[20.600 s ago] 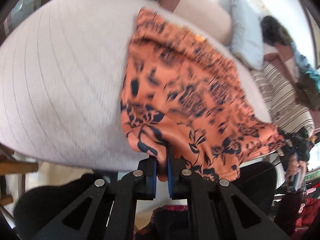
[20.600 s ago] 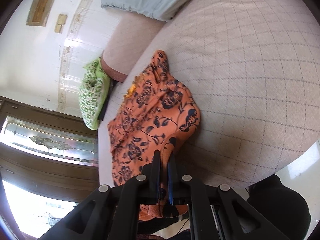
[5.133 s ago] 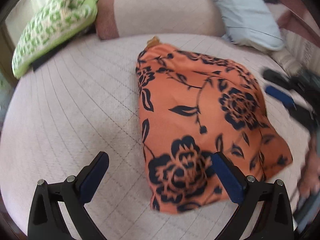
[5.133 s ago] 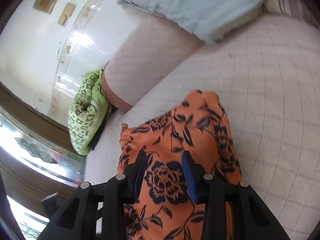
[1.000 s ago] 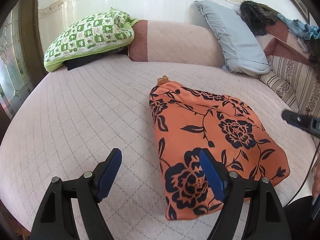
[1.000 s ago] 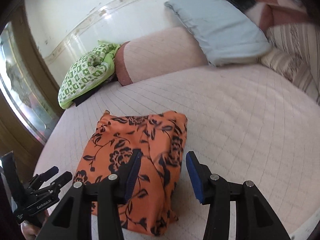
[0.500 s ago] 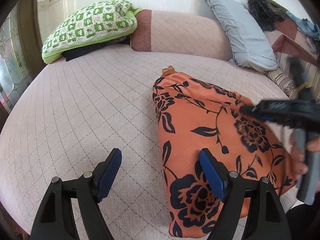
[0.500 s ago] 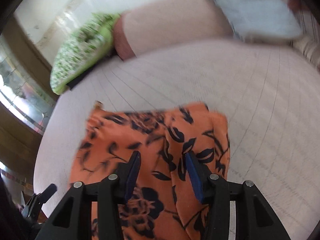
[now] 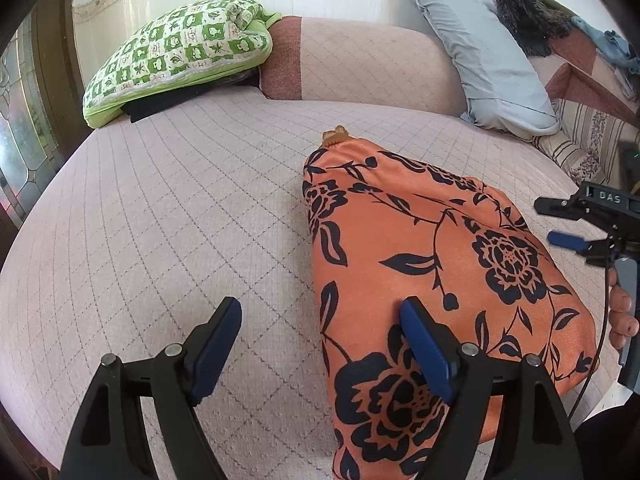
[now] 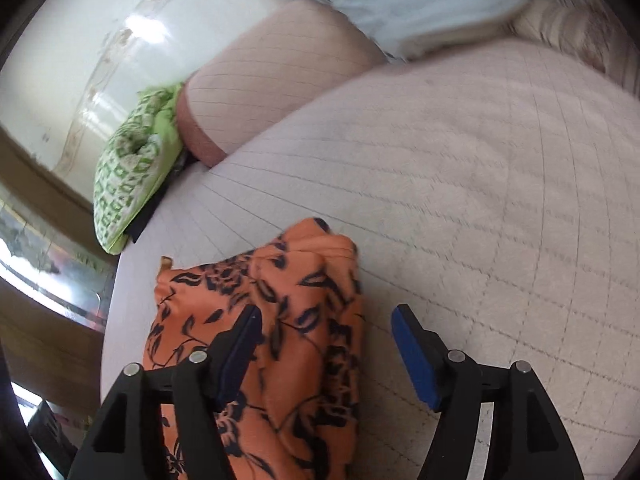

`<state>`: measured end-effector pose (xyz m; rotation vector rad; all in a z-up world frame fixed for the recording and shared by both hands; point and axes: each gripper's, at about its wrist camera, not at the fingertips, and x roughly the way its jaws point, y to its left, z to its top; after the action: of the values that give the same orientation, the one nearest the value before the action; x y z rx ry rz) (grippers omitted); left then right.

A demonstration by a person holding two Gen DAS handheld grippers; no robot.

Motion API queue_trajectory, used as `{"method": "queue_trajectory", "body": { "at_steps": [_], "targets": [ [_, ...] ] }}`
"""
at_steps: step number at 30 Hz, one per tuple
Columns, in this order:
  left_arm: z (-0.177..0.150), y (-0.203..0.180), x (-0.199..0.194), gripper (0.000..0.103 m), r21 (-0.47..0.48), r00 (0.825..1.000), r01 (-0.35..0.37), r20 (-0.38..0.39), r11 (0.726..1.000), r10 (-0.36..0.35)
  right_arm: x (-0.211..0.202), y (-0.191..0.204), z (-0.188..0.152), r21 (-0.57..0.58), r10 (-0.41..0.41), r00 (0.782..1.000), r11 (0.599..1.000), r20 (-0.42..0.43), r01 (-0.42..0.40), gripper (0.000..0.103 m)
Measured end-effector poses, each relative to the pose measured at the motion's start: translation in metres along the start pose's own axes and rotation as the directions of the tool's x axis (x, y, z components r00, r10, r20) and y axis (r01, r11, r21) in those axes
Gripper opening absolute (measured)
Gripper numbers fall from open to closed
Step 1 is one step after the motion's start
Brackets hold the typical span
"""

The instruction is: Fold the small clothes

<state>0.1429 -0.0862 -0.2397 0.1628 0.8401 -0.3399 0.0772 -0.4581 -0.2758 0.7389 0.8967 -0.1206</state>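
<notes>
Green checked pillow (image 9: 176, 52) sat at 10 o'clock against the headrest, out of the folding zone. My left tongs (image 9: 320, 344) were spread apart and empty, straddling the left edge of the orange floral garment (image 9: 420, 264), one pad over bare bed (image 9: 160, 208), the other over cloth; I judged that put them ready to take that edge. The garment lay folded into a compact bundle near the bed's front rim, from 12 to 4 o'clock of the left view. Right tongs (image 10: 324, 344) were also apart and empty, bracketing its right edge. Grey pillow (image 9: 480, 60) leaned at 1 o'clock.
</notes>
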Motion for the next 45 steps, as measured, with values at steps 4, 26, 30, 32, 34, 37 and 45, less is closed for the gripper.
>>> {"method": "queue_trajectory", "body": {
  "at_steps": [4,26,30,32,34,37,45],
  "targets": [
    [-0.001,-0.002,0.002,0.083,0.006,1.000,-0.006,-0.002,1.000,0.006,0.030,-0.007,0.005,0.096,0.131,0.987,0.988,-0.094,-0.122,0.071],
    [-0.015,-0.036,0.014,0.085,0.021,0.998,0.045,-0.034,0.999,-0.044,0.060,0.093,0.027,-0.355,0.051,0.999,0.934,0.006,-0.046,0.028],
    [-0.017,-0.044,0.016,0.085,0.032,0.997,0.069,-0.046,0.997,-0.068,0.092,0.064,0.039,-0.249,0.035,0.996,0.967,-0.086,-0.055,0.032],
    [-0.014,-0.042,0.015,0.086,0.028,0.996,0.075,-0.048,0.997,-0.073,0.082,0.058,0.043,-0.176,0.053,0.994,0.982,-0.095,-0.069,0.036],
    [-0.011,-0.035,0.014,0.086,-0.008,0.995,0.090,-0.048,0.996,-0.090,0.062,0.057,0.042,-0.155,0.025,0.999,0.987,-0.046,-0.032,0.049],
    [-0.006,-0.025,0.006,0.086,-0.045,0.996,0.089,-0.017,0.995,-0.090,0.017,0.058,0.034,-0.189,-0.001,0.997,0.982,0.074,0.015,0.053],
    [-0.004,-0.019,0.012,0.086,-0.021,0.999,-0.015,-0.035,1.000,0.014,-0.007,0.098,-0.020,-0.352,0.057,0.998,0.935,0.041,-0.039,0.044]
  ]
}}
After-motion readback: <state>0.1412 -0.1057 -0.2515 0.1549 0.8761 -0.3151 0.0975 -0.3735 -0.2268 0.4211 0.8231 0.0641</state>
